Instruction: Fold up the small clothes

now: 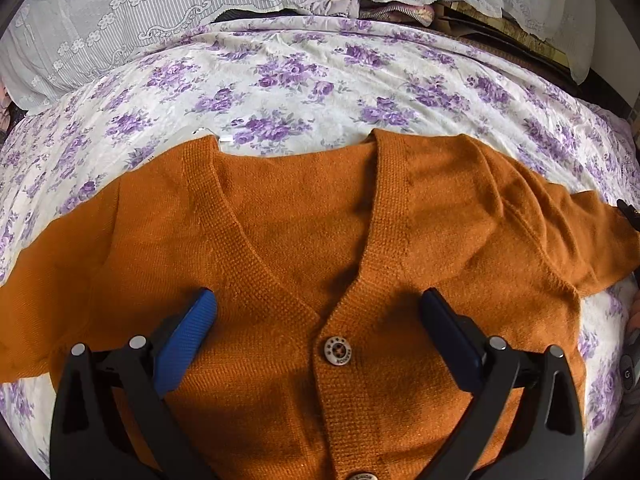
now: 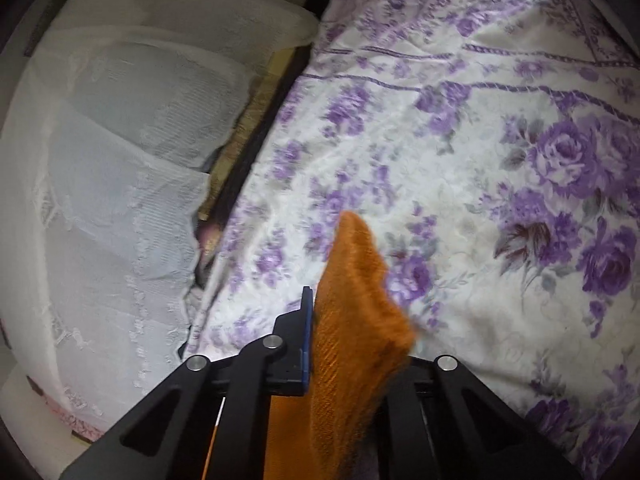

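An orange knit cardigan point(image 1: 304, 240) lies face up on the floral bedsheet point(image 1: 304, 80), buttoned, with its V-neck toward the far side. My left gripper point(image 1: 318, 304) is open, its blue fingers point(image 1: 188, 340) spread over the chest just above the top button point(image 1: 338, 352). My right gripper point(image 2: 320, 312) is shut on the end of the cardigan's sleeve point(image 2: 356, 312) and holds it up off the sheet. The sleeve covers the right finger. The same sleeve shows stretched toward the right edge in the left wrist view point(image 1: 592, 240).
White lace-covered pillows point(image 1: 120, 28) line the far side of the bed, also in the right wrist view point(image 2: 100, 180). A dark gap with wooden boards point(image 2: 248, 120) runs between pillows and sheet. The floral sheet point(image 2: 480, 160) spreads to the right.
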Demonstrator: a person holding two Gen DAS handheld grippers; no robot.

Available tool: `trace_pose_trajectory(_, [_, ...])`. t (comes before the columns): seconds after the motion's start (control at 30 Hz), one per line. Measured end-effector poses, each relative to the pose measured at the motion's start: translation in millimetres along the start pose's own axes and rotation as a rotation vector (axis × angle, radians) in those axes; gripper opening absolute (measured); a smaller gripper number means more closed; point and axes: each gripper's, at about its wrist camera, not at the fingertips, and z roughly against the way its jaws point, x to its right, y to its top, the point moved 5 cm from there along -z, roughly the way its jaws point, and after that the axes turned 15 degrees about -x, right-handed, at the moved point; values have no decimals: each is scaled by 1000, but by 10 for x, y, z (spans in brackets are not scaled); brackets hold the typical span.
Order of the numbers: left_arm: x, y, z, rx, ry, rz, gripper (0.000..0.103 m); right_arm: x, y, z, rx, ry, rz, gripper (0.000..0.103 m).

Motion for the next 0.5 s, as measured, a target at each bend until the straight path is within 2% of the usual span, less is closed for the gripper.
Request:
trace_pose_trajectory(0.17, [-31, 14, 43, 6, -27, 5, 99, -238, -75, 123, 23, 1, 96, 6])
trace_pose_trajectory(0.3, [-66, 59, 24, 3, -9, 18, 99, -567, -195, 239, 29, 23, 199, 5])
trace_pose_trajectory(0.5, [-118, 118, 36, 4, -4, 30, 99, -1028, -438, 185, -42, 77, 268, 5])
